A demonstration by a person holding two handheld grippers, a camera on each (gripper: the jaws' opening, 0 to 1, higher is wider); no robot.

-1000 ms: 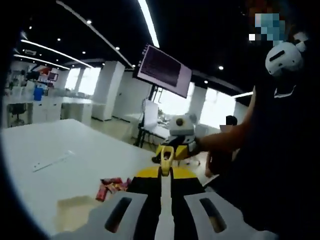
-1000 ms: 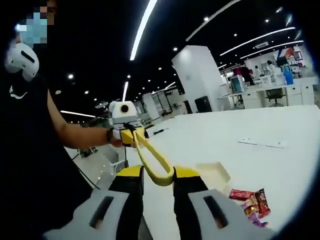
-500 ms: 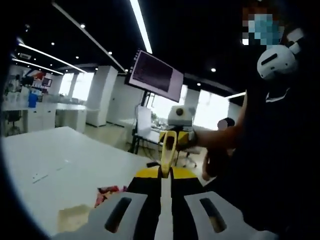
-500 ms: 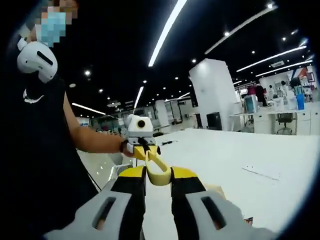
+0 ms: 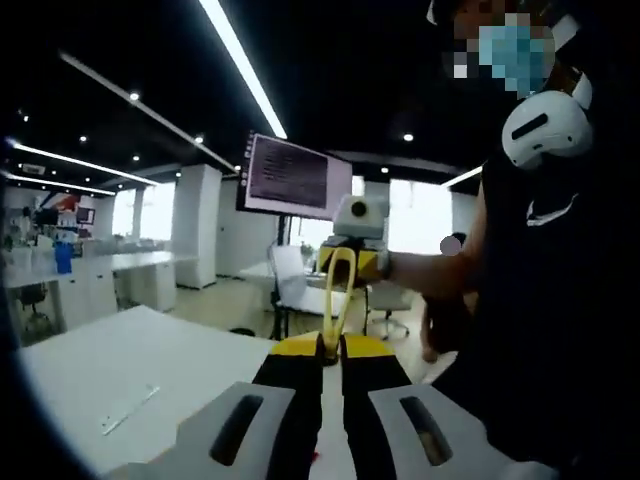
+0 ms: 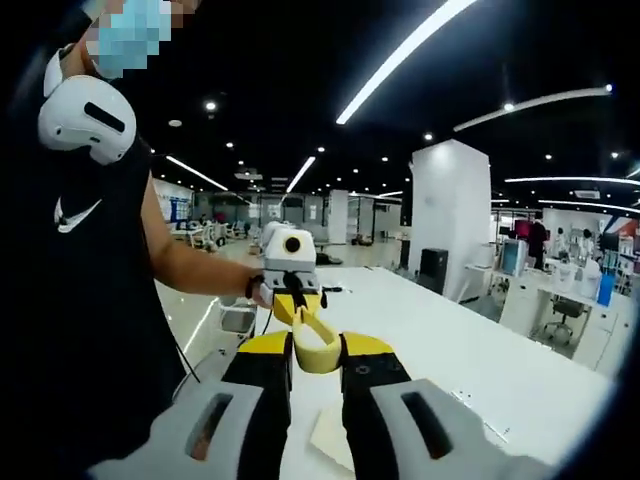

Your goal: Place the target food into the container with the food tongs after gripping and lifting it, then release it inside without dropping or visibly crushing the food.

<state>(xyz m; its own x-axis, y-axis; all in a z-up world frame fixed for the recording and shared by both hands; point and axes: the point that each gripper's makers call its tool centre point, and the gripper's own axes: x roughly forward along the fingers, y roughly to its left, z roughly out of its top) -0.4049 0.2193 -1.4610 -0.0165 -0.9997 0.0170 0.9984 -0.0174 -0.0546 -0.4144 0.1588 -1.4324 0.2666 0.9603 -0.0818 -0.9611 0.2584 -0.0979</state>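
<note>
Both of my views have tipped upward since a second ago, so the snack packets and the tan container that lay on the table by my left jaws have slid out of sight below that view. From the left gripper view, my left gripper [image 5: 331,352] has its jaws pinched almost together on one end of the yellow tongs [image 5: 337,290], which run edge-on away from me to the right gripper [image 5: 357,262], held in the person's hand in front of a dark shirt [image 5: 555,300]. From the right gripper view, my right gripper [image 6: 316,358] is clamped on the looped end of the tongs [image 6: 312,335], and their arms reach across to the left gripper [image 6: 287,290] held in a hand; a bare forearm [image 6: 195,272] leads back to the body. The white table [image 6: 430,345] stretches off to the right, and a pale flat piece, perhaps the container [image 6: 330,438], shows between my right jaws, though I cannot tell for certain. Where the food lies now I cannot tell. A wall screen [image 5: 287,177] hangs beyond the table [image 5: 130,370] in the left gripper view.
</note>
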